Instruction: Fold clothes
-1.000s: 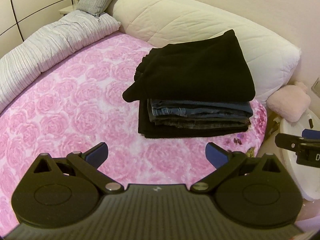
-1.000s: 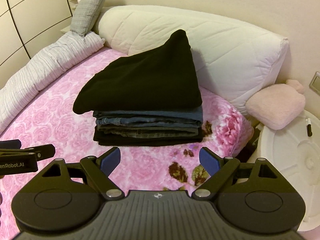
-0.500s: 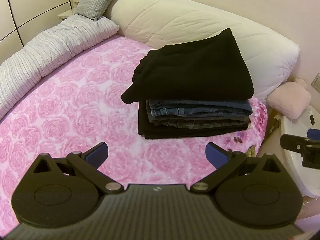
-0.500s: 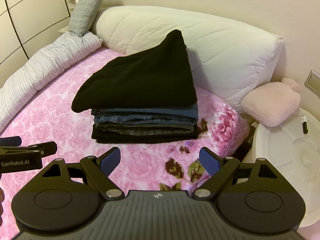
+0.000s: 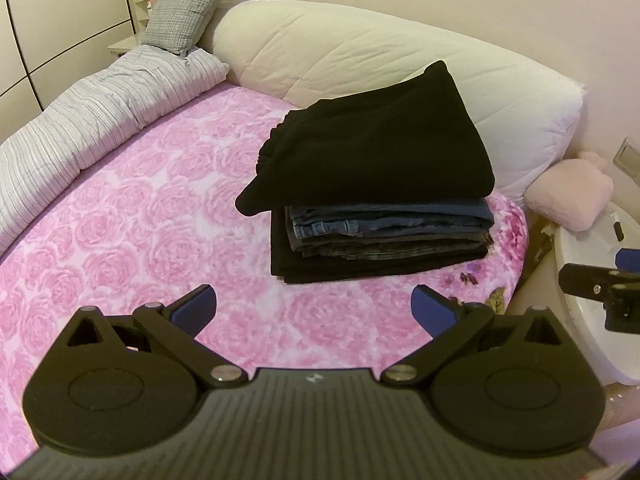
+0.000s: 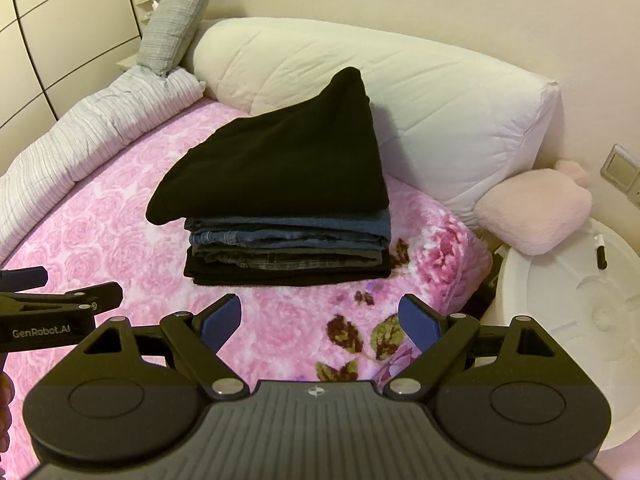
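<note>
A stack of folded clothes (image 5: 380, 236) (image 6: 288, 248) rests on the pink rose-print bed cover (image 5: 120, 240) (image 6: 100, 232). A folded black garment (image 5: 376, 152) (image 6: 280, 164) lies on top, over folded jeans and a black piece at the bottom. My left gripper (image 5: 314, 312) is open, hovering over the bed short of the stack, with nothing between its blue pads. My right gripper (image 6: 320, 322) is open too, also empty, in front of the stack's right half. The left gripper's side shows at the left edge of the right wrist view.
A large white pillow (image 5: 380, 64) (image 6: 420, 96) lies behind the stack. A striped rolled duvet (image 5: 92, 108) and a grey cushion (image 5: 184, 4) line the left. A pink plush cushion (image 6: 536, 212) and a white round table (image 6: 568, 292) with a marker stand at the right.
Both grippers have drawn back and risen slightly from the stack, so it looks a little smaller and lower. The stack has not moved; both grippers stay open.
</note>
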A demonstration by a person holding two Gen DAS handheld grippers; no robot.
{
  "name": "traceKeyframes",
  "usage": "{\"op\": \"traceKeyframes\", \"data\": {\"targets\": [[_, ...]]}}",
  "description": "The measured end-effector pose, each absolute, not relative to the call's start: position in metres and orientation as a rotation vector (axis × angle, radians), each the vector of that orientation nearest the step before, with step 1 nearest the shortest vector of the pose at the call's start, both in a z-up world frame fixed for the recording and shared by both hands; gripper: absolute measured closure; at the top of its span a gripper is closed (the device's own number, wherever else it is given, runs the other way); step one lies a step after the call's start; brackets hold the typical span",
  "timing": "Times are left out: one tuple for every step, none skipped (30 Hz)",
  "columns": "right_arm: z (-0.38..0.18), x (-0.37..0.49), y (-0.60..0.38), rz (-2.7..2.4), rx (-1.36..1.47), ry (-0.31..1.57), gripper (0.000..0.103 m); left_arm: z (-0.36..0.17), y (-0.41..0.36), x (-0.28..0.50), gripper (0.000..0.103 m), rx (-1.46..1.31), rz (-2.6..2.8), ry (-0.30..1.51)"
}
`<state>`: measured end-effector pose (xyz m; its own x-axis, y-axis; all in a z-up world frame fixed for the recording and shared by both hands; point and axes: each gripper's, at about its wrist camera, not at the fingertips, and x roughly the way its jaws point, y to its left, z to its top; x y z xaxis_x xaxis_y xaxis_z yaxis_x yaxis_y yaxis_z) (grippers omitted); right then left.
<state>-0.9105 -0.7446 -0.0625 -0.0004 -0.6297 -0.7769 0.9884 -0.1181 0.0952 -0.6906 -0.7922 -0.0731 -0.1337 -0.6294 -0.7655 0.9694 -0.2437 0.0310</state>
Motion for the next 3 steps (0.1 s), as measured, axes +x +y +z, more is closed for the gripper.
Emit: {"op": "traceKeyframes", "data": {"targets": [[-0.0619,-0.9105,-0.7434,-1.524,0.810,0.588,0.015,-0.0725,-0.7907,-0.6907,0.001,0.802,-1.678,0.583],[-0.0612,-0.9102,-0.7425,-1.527,0.809,0.588,0.015,-0.0719,-0.7893,-0.6908,0.001,0.798,-1.682,0.580],[-0.0606,-0.9101,-0.7412,-1.529,0.808,0.588,0.015,-0.0710,-0.7880,-0.6909,0.001,0.793,-1.685,0.576]]}}
